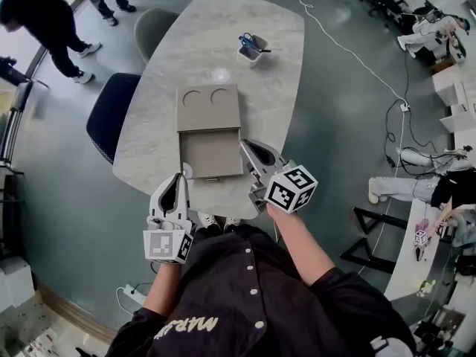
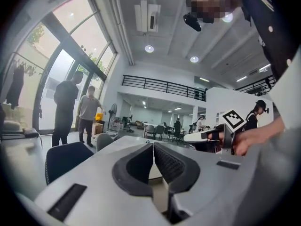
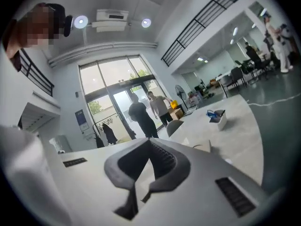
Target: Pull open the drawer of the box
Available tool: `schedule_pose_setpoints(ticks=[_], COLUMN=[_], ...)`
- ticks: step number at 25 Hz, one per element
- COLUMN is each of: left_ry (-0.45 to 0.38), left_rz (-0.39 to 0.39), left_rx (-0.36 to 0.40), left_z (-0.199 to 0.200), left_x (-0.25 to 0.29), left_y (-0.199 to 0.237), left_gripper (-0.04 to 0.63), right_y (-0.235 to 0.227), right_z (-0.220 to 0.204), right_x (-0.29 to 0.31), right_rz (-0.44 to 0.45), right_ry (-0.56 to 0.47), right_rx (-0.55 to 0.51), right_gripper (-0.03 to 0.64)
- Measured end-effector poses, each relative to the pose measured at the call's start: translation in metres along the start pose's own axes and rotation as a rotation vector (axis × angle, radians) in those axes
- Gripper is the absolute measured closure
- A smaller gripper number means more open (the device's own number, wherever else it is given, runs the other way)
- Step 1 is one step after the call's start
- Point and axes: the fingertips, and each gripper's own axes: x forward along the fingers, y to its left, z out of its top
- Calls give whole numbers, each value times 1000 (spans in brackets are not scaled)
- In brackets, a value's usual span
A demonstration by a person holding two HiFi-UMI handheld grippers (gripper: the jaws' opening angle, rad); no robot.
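A flat taupe box (image 1: 209, 108) with two round recesses in its top lies on the marble table (image 1: 282, 58). Its drawer (image 1: 212, 155) stands pulled out toward me, showing an empty inside and a small handle (image 1: 212, 178) on its front. My right gripper (image 1: 245, 146) (image 3: 149, 141) is shut with nothing between its jaws. Its tip is beside the drawer's right edge; I cannot tell whether it touches. My left gripper (image 1: 178, 178) (image 2: 153, 145) hangs at the table's near edge, left of the drawer front, also shut and holding nothing.
A white cup with blue scissors (image 1: 251, 47) stands at the far side of the table. A dark blue chair (image 1: 111, 114) and a grey chair (image 1: 152, 28) are at the table's left. People stand at the far left (image 1: 44, 21). Cables cross the floor at the right (image 1: 394, 110).
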Motion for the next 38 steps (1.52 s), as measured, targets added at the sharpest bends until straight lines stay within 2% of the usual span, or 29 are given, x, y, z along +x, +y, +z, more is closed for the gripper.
schedule_pose_setpoints(ticks=[6, 14, 21, 29, 38], left_ry=[-59, -105, -126, -129, -139], left_rz=[-12, -36, -30, -9, 2], left_rx=[33, 57, 79, 89, 91], left_z=[27, 48, 57, 60, 64], left_x=[16, 25, 25, 16, 11], left_y=[1, -8, -10, -5, -3], left_gripper=[577, 577, 577, 577, 577], right_y=[3, -9, -21, -13, -7], right_z=[55, 85, 82, 76, 71], right_x=[-34, -84, -98, -86, -75], right_rz=[-78, -210, -244, -234, -225], right_ry=[-133, -283, -277, -247, -224], right_rx=[-198, -298, -317, -384, -393], right_gripper=[620, 620, 620, 620, 620])
